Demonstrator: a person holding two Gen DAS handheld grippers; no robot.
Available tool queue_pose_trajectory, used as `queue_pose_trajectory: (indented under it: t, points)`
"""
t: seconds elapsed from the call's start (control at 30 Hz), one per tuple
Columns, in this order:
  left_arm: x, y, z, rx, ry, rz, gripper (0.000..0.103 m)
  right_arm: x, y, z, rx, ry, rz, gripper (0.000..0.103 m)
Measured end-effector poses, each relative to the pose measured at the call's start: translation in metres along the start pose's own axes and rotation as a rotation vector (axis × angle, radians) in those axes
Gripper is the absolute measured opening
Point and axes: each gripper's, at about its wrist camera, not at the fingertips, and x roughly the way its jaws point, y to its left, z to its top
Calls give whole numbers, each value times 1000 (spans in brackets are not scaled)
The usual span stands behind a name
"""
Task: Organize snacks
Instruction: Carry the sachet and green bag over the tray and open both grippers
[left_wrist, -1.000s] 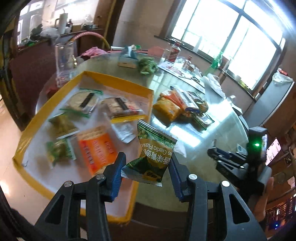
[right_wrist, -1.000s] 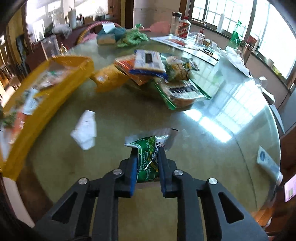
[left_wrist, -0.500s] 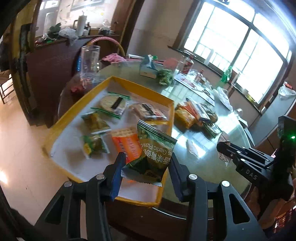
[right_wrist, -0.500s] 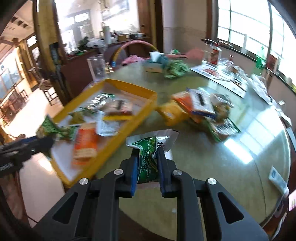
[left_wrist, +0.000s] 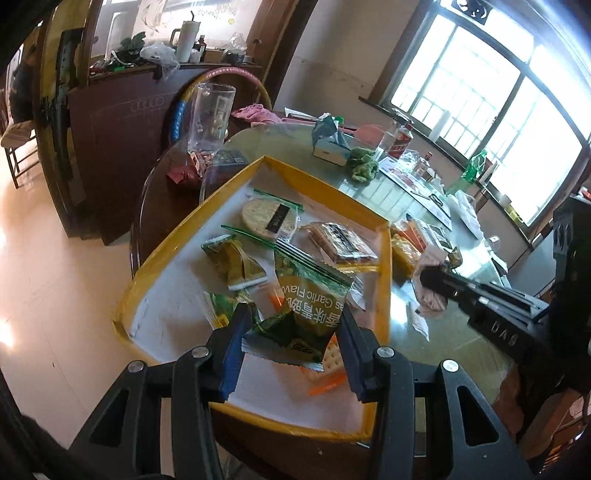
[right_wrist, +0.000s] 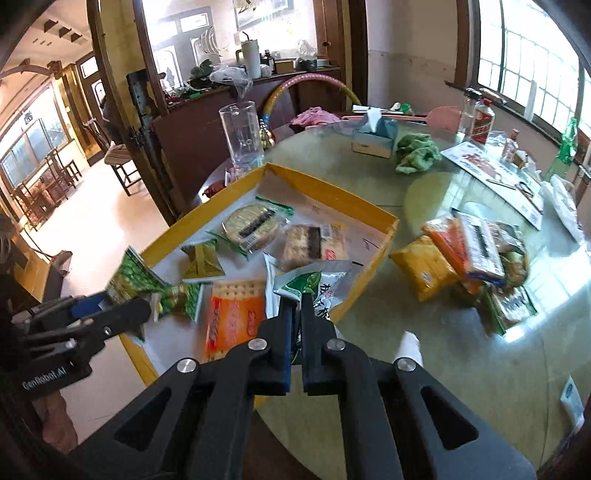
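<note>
Both grippers now over yellow tray (left_wrist: 325, 192); fingers clamp crinkly foil packets.

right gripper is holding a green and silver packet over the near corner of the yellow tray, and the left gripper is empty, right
Not quite: the left gripper is not empty. The left wrist view shows it holding a green garlic-flavour snack packet between its blue pads, over the yellow tray. The rest holds: the right gripper grips a green and silver packet over the tray's near corner.
</note>
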Motion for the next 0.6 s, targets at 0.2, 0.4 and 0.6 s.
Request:
queue_pose_trajectory:
  t: [0.2, 0.4, 0.6]
  points:
    - [22, 9, 23, -2, 17, 15, 46, 23, 11, 27, -11, 9, 13, 4]
    - [57, 11, 46, 43, 64, 63, 46, 73, 10, 56, -10, 61, -13, 5]
    - [88, 22, 55, 43, 115, 122, 46, 103, 2, 67, 5, 89, -39, 4]
